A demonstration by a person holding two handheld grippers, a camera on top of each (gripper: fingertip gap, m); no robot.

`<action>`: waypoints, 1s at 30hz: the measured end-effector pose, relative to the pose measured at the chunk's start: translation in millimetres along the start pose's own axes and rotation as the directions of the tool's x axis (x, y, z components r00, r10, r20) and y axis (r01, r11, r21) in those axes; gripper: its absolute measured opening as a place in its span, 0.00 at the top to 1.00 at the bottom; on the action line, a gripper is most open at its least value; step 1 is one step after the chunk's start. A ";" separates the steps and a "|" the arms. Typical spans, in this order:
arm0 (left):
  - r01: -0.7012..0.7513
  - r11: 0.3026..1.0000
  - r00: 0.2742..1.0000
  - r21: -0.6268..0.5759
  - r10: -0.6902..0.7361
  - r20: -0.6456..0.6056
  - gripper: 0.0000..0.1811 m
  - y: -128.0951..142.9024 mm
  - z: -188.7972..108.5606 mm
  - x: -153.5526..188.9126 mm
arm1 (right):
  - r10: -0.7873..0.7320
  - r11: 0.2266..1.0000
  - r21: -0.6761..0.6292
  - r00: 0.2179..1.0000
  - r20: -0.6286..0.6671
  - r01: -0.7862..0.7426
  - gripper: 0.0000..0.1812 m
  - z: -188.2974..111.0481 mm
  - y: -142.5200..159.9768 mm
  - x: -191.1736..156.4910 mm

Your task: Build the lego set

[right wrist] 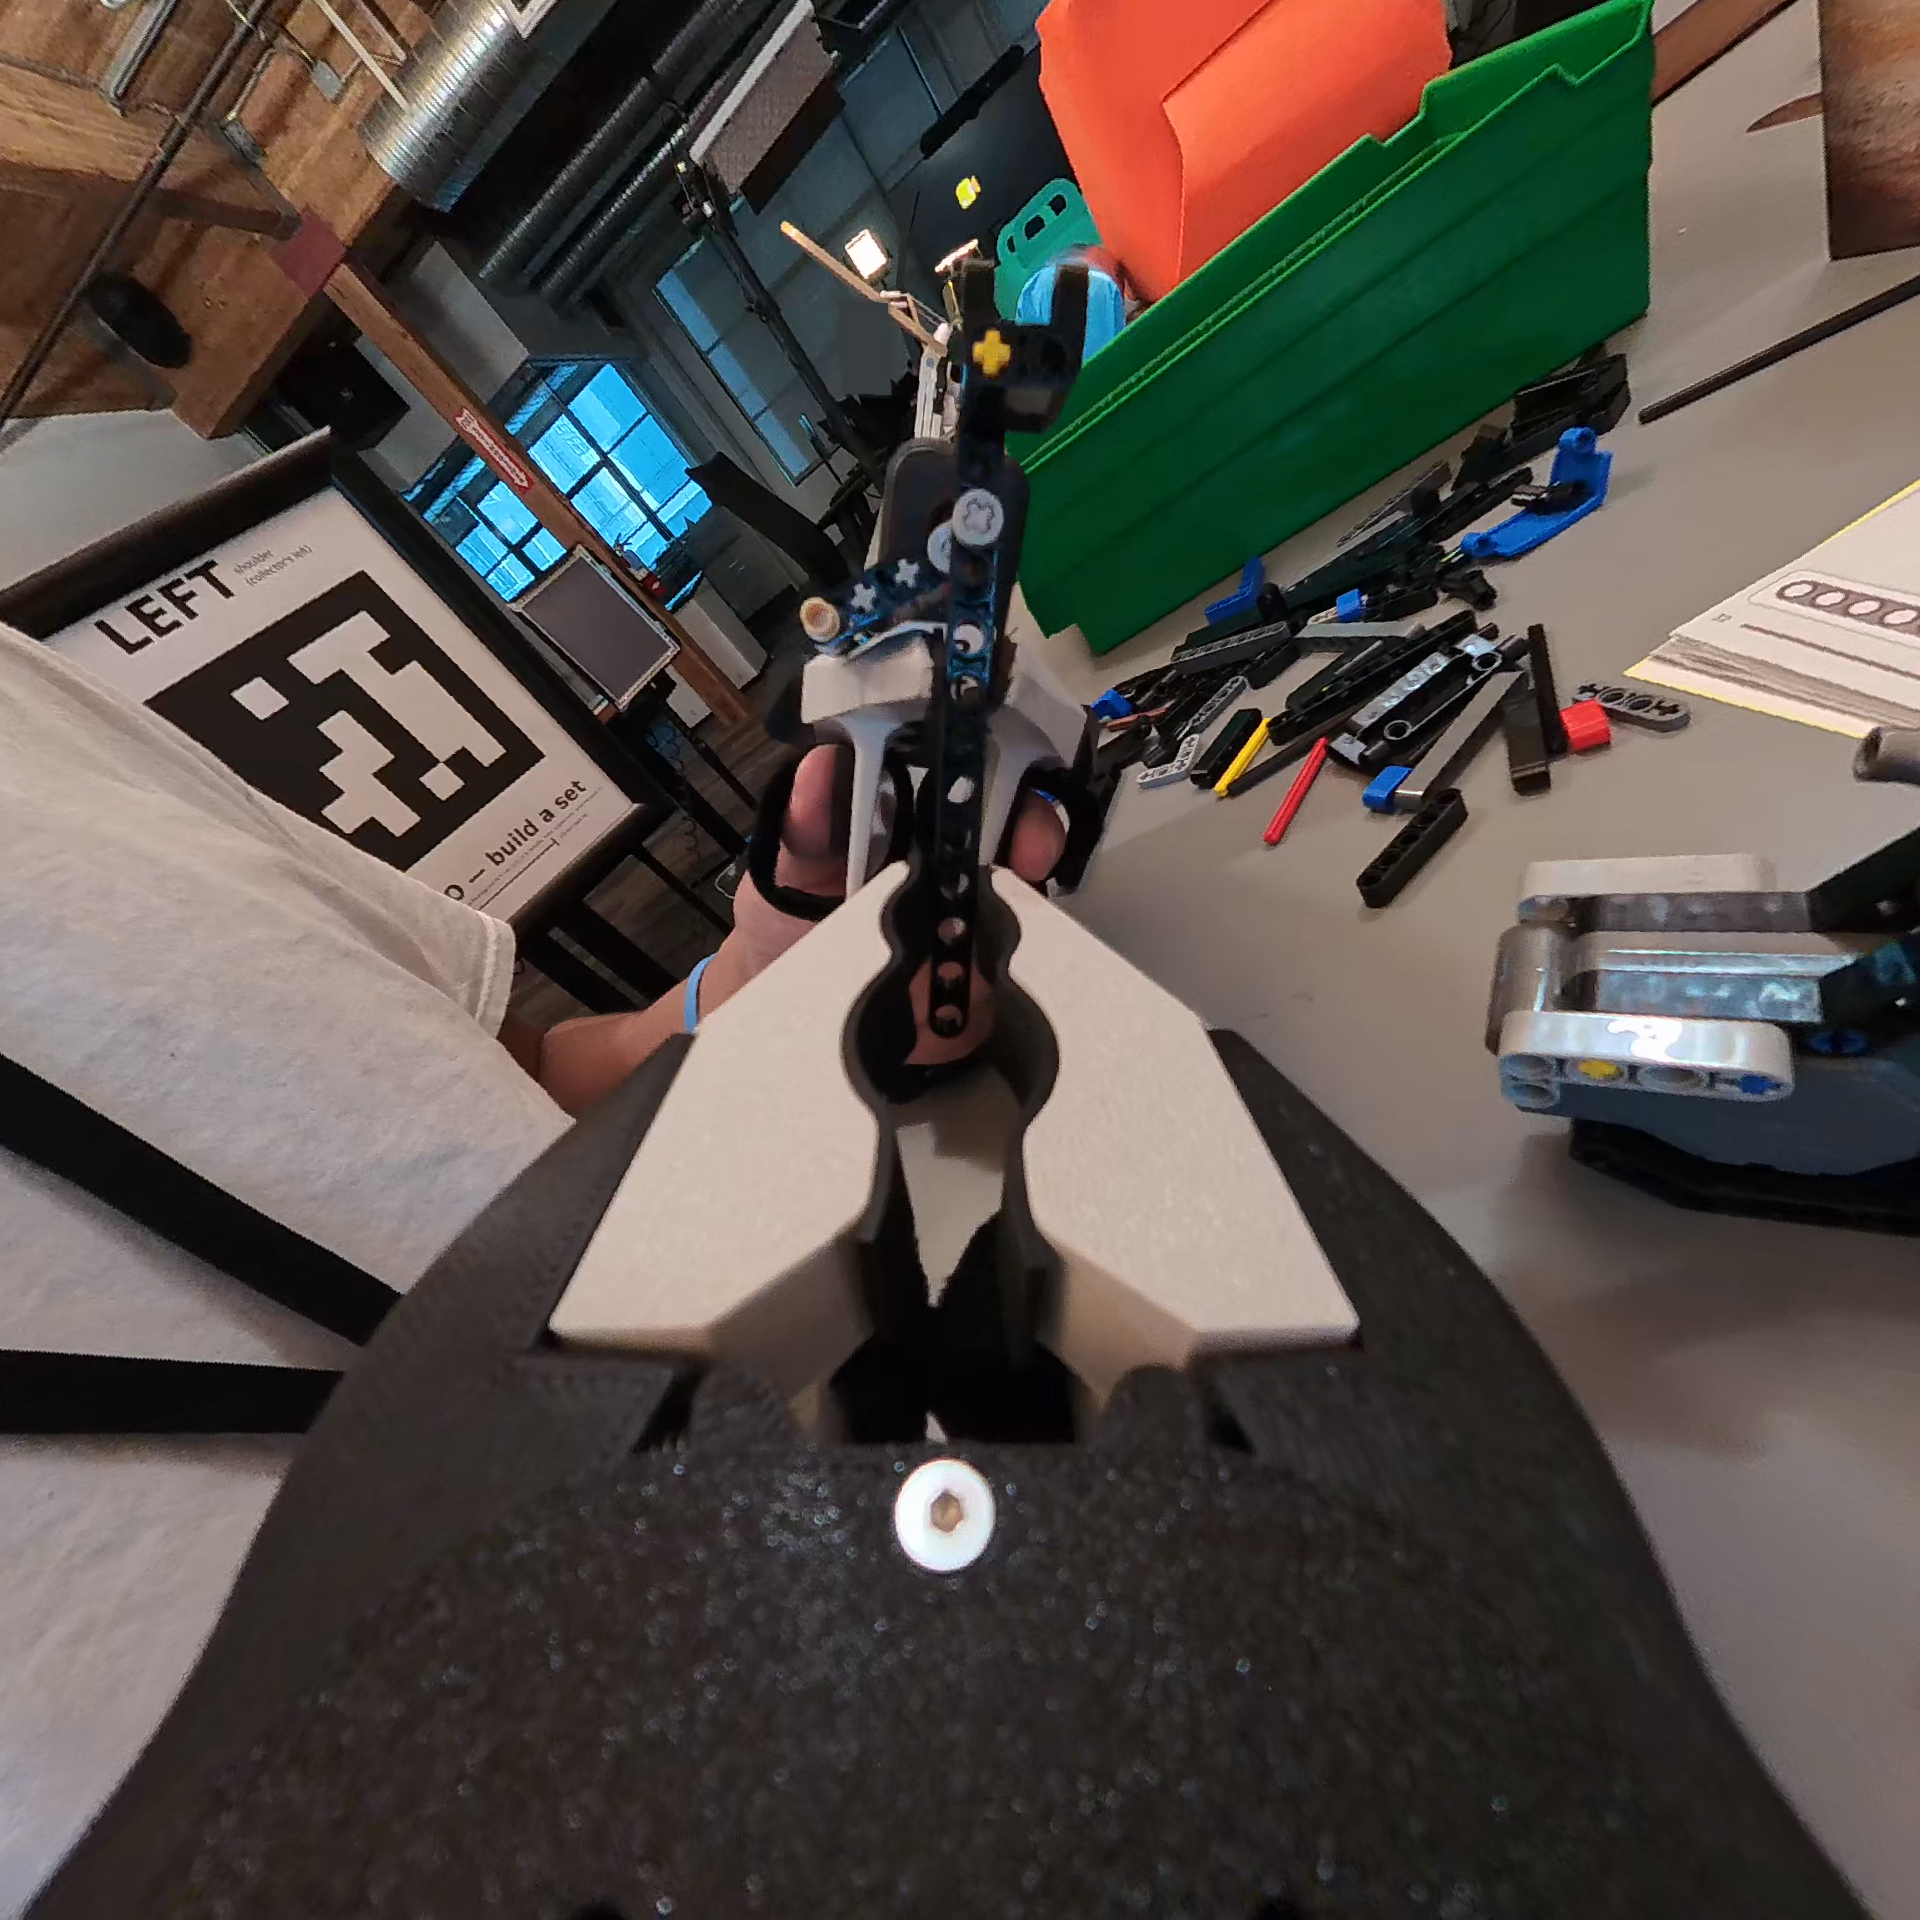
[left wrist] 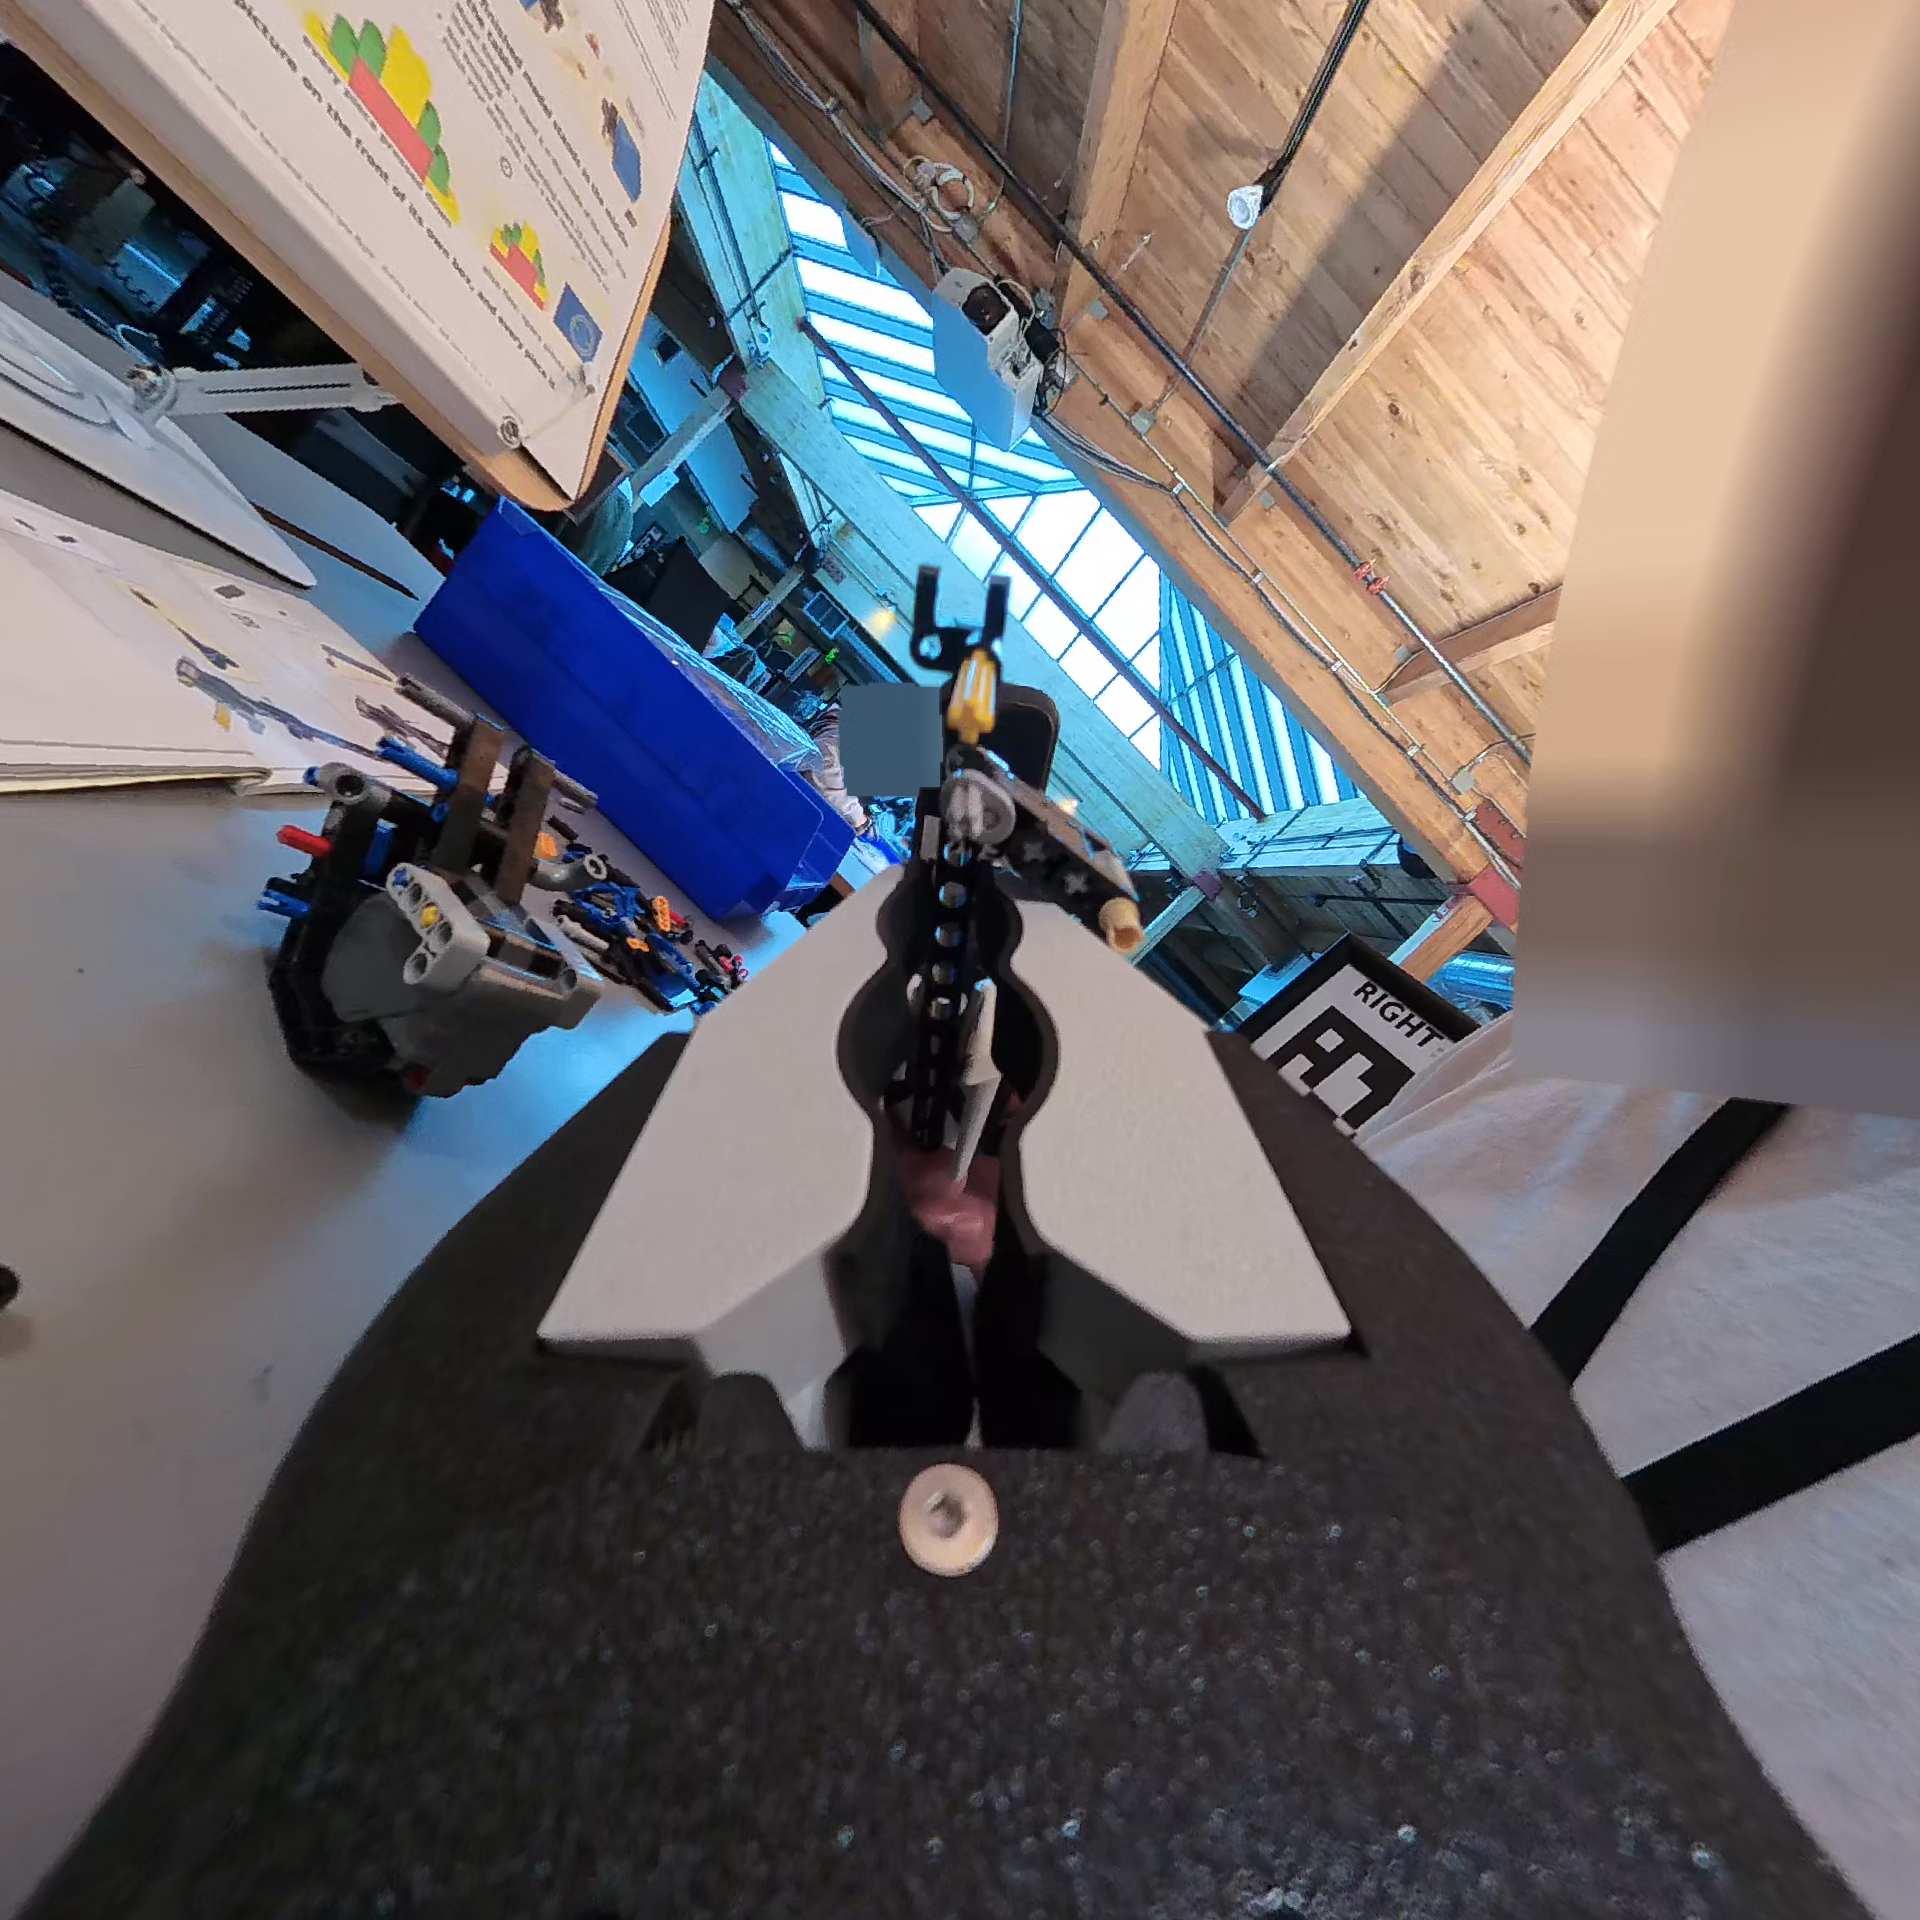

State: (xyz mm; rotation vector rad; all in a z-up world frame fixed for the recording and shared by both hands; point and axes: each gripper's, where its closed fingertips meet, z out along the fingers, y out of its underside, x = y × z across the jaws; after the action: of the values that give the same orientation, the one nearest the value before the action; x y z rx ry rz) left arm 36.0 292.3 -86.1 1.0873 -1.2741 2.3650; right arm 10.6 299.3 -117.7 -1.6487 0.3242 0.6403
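A long black holed beam (left wrist: 940,966) with a yellow axle piece (left wrist: 971,691), a grey round connector and a short side arm ending in a tan pin (left wrist: 1120,920) is held up above the table. My left gripper (left wrist: 951,894) is shut on its lower part. My right gripper (right wrist: 940,883) is shut on the same beam (right wrist: 971,665) from the opposite side. In the right wrist view the left gripper (right wrist: 935,696) and the hand holding it show just beyond my fingertips, clamped around the beam. The yellow axle end (right wrist: 992,353) sits in a black fork at the top.
A part-built grey and black model (left wrist: 416,945) (right wrist: 1662,1018) stands on the grey table. Loose pieces (left wrist: 634,930) (right wrist: 1403,686) lie beside it. A blue bin (left wrist: 623,717), a green bin (right wrist: 1351,364) holding an orange object, instruction pages (left wrist: 156,675) (right wrist: 1829,623) and a person's white shirt are around. My two grippers' fingertips are within a few centimetres of each other.
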 end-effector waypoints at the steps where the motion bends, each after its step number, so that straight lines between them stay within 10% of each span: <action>1: -0.004 1.000 1.000 -0.004 0.004 0.004 0.97 0.3 -0.4 -0.3 | 0.003 1.000 0.002 1.000 0.001 -0.003 0.97 -0.1 -0.1 0.0; 11: -0.047 0.999 0.999 0.006 0.047 -0.008 0.97 -13.4 -18.7 2.4 | -0.205 0.978 0.019 0.977 -0.059 0.206 0.93 -4.5 -5.1 -5.0; 23: -0.145 0.989 0.984 0.034 0.140 0.108 0.97 -28.0 -43.9 -6.6 | -0.514 0.856 -0.239 0.709 -0.483 0.458 0.81 -127.7 -11.9 37.4; 30: -0.188 0.981 0.971 -0.043 0.192 0.145 0.97 -15.6 -36.4 -10.6 | -0.450 0.877 -0.337 0.829 -0.331 0.342 0.82 -129.7 42.2 30.3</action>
State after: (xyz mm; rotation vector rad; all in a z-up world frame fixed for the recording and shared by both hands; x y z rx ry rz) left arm 33.4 331.8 -96.5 1.2009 -1.5227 2.4307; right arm 40.8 169.8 -160.4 -2.0323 0.1761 0.0145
